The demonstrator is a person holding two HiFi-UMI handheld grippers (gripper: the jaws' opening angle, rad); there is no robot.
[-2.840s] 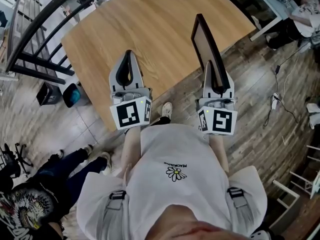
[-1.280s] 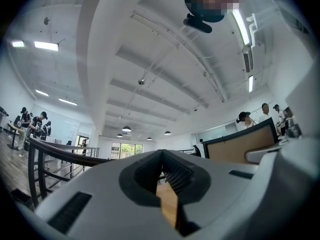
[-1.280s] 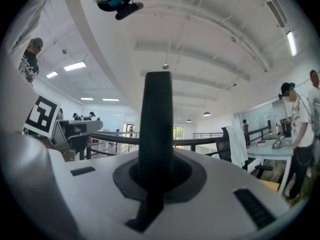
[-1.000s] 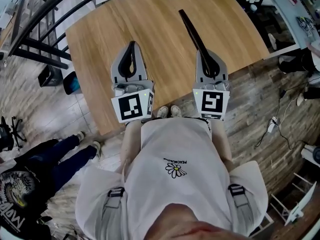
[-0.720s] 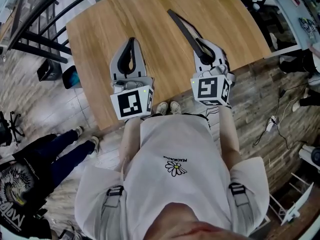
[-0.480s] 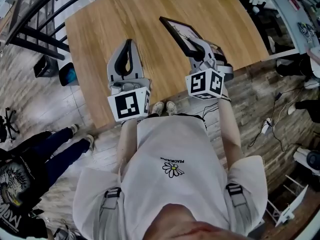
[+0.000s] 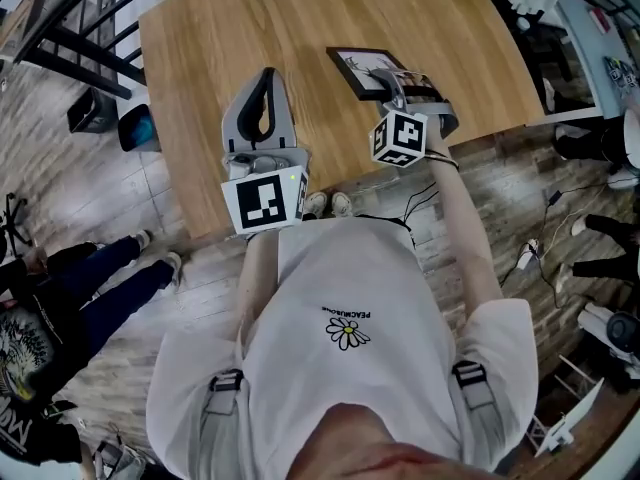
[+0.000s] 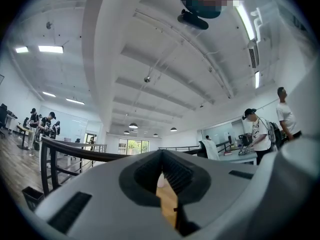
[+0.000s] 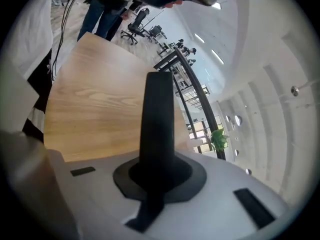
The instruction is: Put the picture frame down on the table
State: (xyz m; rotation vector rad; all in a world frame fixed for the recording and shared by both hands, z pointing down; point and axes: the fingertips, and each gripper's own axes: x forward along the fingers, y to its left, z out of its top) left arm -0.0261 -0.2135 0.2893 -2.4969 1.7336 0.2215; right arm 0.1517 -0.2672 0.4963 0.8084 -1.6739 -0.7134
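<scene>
A black picture frame (image 7: 366, 71) lies nearly flat, face up, over the wooden table (image 7: 200, 58) at its right near side. My right gripper (image 7: 400, 90) is rolled onto its side and shut on the frame's near edge. In the right gripper view the frame (image 9: 159, 119) runs edge-on as a dark bar out of the jaws, with the table (image 9: 95, 109) beside it. My left gripper (image 7: 262, 103) hovers over the table's near edge, shut and with nothing in it. In the left gripper view its jaws meet at the tip (image 8: 162, 156), pointing level across the room.
A black railing (image 7: 60, 18) runs along the table's far left. A small bin (image 7: 135, 128) stands on the floor to the table's left. Another person's legs (image 7: 110, 288) stand on the left. A second table (image 7: 600, 58) with clutter stands on the right.
The right gripper has rolled over, turning the frame from upright on edge to lying nearly flat over the table. The left gripper has stayed where it was.
</scene>
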